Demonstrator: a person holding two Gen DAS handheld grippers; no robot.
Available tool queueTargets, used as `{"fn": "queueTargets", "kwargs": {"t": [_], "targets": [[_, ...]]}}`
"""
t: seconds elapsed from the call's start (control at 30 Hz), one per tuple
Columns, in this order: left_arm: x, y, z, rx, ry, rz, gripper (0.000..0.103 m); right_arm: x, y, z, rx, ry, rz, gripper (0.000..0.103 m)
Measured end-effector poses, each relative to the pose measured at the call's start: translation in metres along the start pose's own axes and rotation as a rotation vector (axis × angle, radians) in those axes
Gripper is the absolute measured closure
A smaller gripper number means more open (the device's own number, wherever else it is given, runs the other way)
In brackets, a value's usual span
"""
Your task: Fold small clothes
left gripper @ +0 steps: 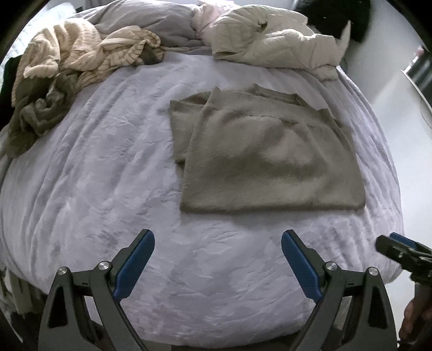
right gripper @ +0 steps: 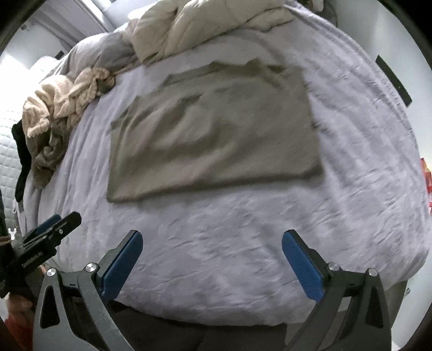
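Top (left gripper: 270, 156) lies flat on the bed (left gripper: 108, 189), partly folded: sides turned in, a narrower layer sticks out past its left edge, neckline at the far end, near hem straight and closest to both cameras. Khaki-tan knit, a few soft wrinkles across the middle. Nothing is touching it.

Left gripper (left gripper: 218, 259): jaws spread wide, blue pads facing each other, nothing between them. It hangs above bare sheet, near side of the top, well short of the hem.

Right gripper (right gripper: 212, 259): same state, jaws splayed and empty, over bare sheet on the near side of the top. Right view is slightly motion-blurred.

Each gripper shows in the other's view: the right one's tip at the right edge of the left view, the left one's at the lower left of the right view. Part of a hand (left gripper: 415, 316) shows below the right tool in the left view.

Left of the top and further back: a heap of unfolded clothes (left gripper: 62, 75), cream ribbed piece on top of an olive one, at the bed's left edge. Beyond the top's neckline: a bunched duvet (left gripper: 270, 37), cream, with grey bedding (left gripper: 140, 21) to its left. Sheet is pale lilac, creased all over.
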State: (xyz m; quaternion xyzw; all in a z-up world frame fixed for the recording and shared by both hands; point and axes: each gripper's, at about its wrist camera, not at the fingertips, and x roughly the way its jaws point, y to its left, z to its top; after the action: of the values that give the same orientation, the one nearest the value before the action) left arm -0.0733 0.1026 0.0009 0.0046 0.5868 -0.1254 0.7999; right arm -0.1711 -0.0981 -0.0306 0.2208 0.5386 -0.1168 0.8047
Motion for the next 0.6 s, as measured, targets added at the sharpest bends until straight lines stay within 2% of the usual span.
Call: {"fn": "queueTargets", "kwargs": {"t": [0.17,0.4,0.5,0.6], "targets": [[-0.001,-0.040,-0.005,-0.018,0.012,0.061,0.008,-0.019,-0.050,0.017,-0.004,-0.034,-0.001,0.000],[-0.004,-0.083,-0.022,-0.079,0.028,0.145,0.008,-0.012,-0.104,0.016,-0.022,0.046,0.045,0.000],[-0.001,-0.090,-0.030,-0.124,0.059,0.154,0.008,0.002,-0.116,0.012,-0.019,0.091,0.053,0.000],[0.001,-0.091,-0.038,-0.157,0.081,0.128,0.008,0.014,-0.116,0.011,-0.009,0.129,0.067,0.000]]}}
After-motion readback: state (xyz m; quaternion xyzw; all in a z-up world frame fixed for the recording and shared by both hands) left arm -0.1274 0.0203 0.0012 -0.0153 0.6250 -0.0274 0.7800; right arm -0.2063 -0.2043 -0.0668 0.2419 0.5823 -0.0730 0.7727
